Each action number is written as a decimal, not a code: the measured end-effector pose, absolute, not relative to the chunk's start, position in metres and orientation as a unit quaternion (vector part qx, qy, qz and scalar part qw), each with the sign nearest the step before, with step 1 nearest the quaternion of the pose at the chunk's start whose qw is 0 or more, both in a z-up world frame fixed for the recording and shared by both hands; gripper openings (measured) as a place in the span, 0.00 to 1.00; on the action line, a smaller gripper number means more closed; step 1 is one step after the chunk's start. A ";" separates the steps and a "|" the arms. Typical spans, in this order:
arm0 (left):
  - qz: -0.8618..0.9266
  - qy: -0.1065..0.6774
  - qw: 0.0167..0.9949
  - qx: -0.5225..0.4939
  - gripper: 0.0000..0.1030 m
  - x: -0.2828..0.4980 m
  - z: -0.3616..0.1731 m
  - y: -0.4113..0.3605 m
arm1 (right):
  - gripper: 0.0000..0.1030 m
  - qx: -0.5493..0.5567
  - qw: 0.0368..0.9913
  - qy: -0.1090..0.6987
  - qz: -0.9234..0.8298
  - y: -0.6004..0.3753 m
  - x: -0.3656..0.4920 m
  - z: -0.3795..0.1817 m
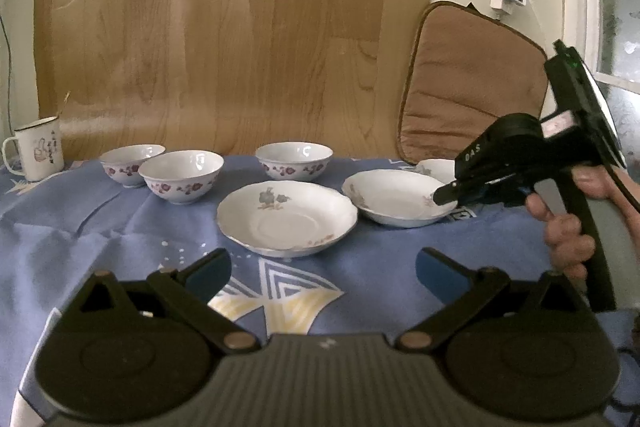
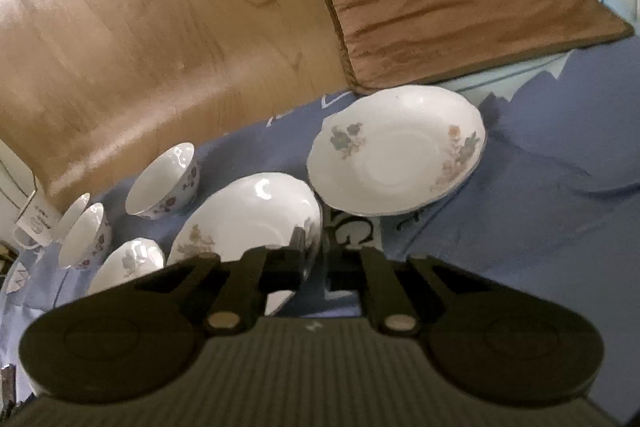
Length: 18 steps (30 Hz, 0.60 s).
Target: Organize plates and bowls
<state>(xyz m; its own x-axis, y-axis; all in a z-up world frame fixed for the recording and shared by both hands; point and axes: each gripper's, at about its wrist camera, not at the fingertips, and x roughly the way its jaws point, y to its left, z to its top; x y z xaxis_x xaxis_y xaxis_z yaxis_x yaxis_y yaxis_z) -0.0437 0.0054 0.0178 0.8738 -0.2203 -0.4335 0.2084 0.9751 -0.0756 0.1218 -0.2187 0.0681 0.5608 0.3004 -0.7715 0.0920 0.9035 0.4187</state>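
My left gripper point(image 1: 322, 267) hangs low over the blue cloth point(image 1: 100, 235); its two blue fingers point(image 1: 208, 273) stand wide apart with nothing between them. My right gripper point(image 1: 444, 194) is off to the right side, held in my hand point(image 1: 568, 227); its tip sits on the near rim of the middle plate point(image 1: 394, 199). From the right wrist view the fingers are pulled in close together, and the thin white rim of that plate point(image 2: 248, 215) runs between them, so I am pinching the plate by its edge; the plate looks tipped a little.

The front plate point(image 1: 286, 217) lies flat on the cloth, just beside the pinched one; they are near but I cannot tell if they touch. A third plate point(image 2: 396, 151) lies further back, close to the brown cushion point(image 1: 468, 83). Three little bowls with dark red flowers stand behind the plates: two side by side on the left point(image 1: 132, 163) point(image 1: 180, 177); one in the middle point(image 1: 294, 159). A white mug point(image 1: 36, 149) stands at the far left edge, by the wooden board point(image 1: 224, 27).
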 end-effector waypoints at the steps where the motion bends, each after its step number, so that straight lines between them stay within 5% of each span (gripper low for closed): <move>1: -0.116 0.226 0.967 -0.019 0.98 -0.044 0.018 0.007 | 0.10 0.214 0.857 0.465 0.064 -0.220 0.117 0.071; 5: -0.157 0.256 0.952 -0.064 0.91 -0.034 0.019 0.017 | 0.10 0.245 0.844 0.470 0.079 -0.235 0.089 0.086; 9: -0.196 0.305 0.926 -0.106 0.69 -0.018 0.021 0.016 | 0.11 0.254 0.835 0.477 0.100 -0.249 0.047 0.097; 14: -0.244 0.345 0.900 -0.105 0.59 -0.007 0.023 -0.012 | 0.11 0.258 0.827 0.481 0.135 -0.264 -0.003 0.108; 18: -0.258 0.392 0.877 -0.099 0.26 0.004 0.009 -0.038 | 0.11 0.255 0.832 0.472 0.142 -0.267 -0.019 0.108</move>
<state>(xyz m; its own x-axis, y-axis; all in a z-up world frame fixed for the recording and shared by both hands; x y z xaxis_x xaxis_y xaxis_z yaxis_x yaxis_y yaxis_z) 0.0038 -0.0378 0.0094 0.5588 -0.5311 -0.6369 0.3758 0.8468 -0.3764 -0.0190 -0.2674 0.1085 0.5133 0.4768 -0.7136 0.0049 0.8298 0.5580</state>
